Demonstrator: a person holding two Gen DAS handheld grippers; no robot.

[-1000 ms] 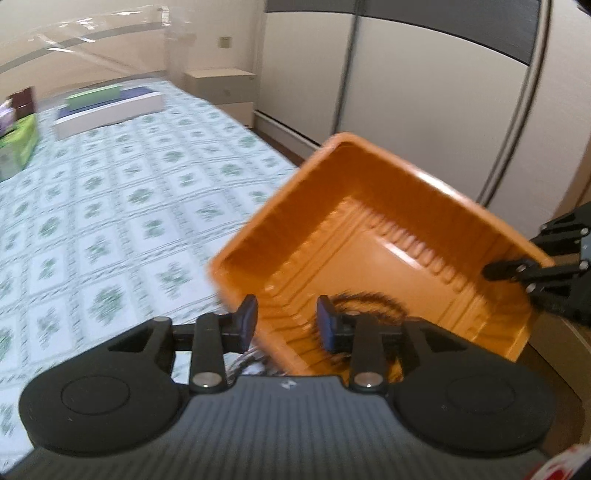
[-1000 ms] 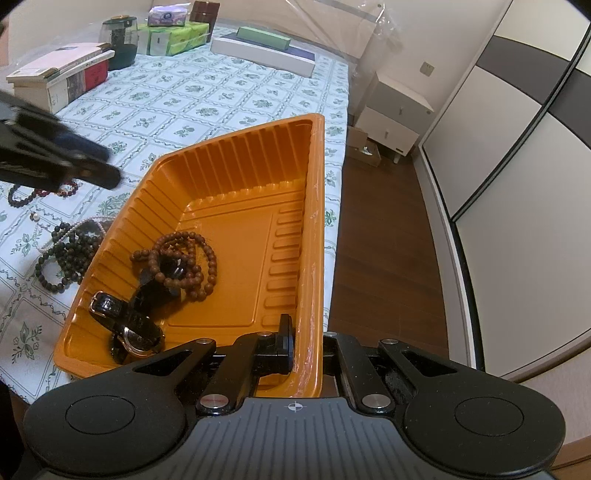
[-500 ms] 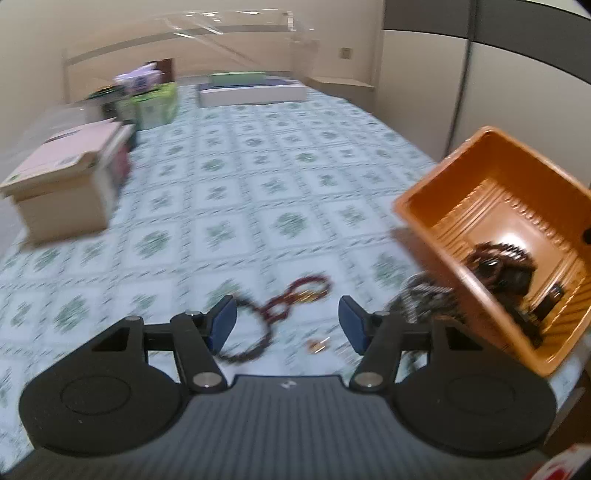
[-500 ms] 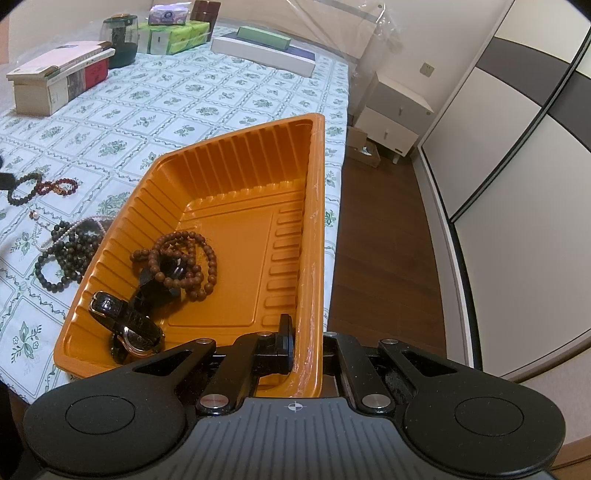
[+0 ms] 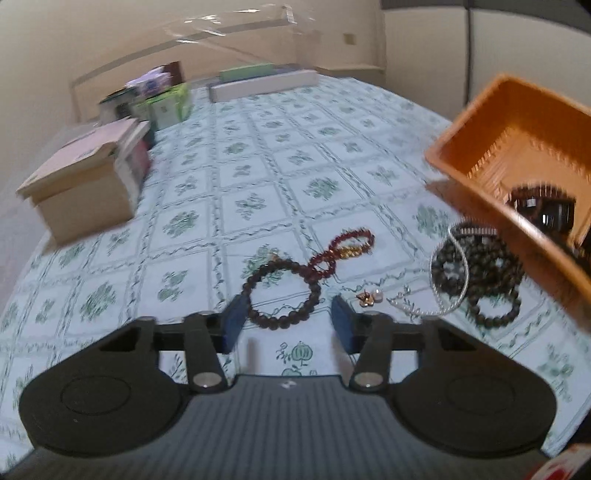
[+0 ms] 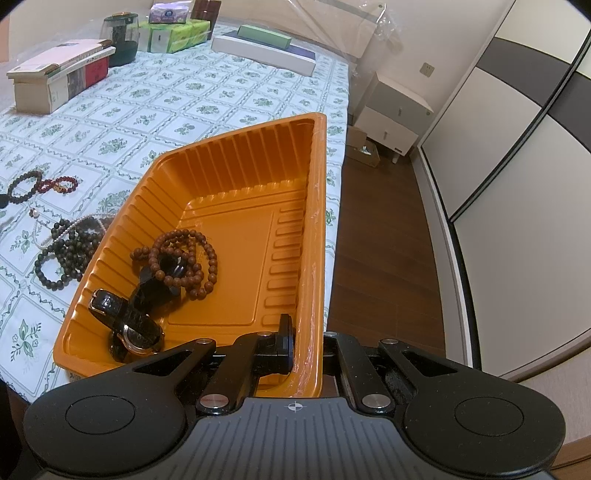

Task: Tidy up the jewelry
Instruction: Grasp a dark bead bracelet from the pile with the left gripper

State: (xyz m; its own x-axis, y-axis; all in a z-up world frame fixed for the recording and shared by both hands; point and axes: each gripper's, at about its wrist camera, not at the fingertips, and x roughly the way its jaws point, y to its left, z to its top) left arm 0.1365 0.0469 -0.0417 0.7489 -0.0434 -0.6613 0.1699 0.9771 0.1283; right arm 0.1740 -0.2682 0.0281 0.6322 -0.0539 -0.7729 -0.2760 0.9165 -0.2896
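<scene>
Left gripper (image 5: 284,321) hovered with jaws spread wide, nothing between them, just short of the dark brown beaded bracelet (image 5: 282,288) on the green-patterned white cloth (image 5: 184,221); contact was hard to judge. The red beaded bracelet (image 5: 341,249) lay just beyond, touching it. Right gripper (image 6: 304,339) was clenched on the near wall of the ribbed orange plastic tray (image 6: 236,236), its outer finger hidden behind that wall. The tray's far side blurred in the left view

floral tablecloth (image 5: 258,155), stacked books (image 5: 85,177), green boxes (image 6: 179,35), nightstand (image 6: 397,110)
</scene>
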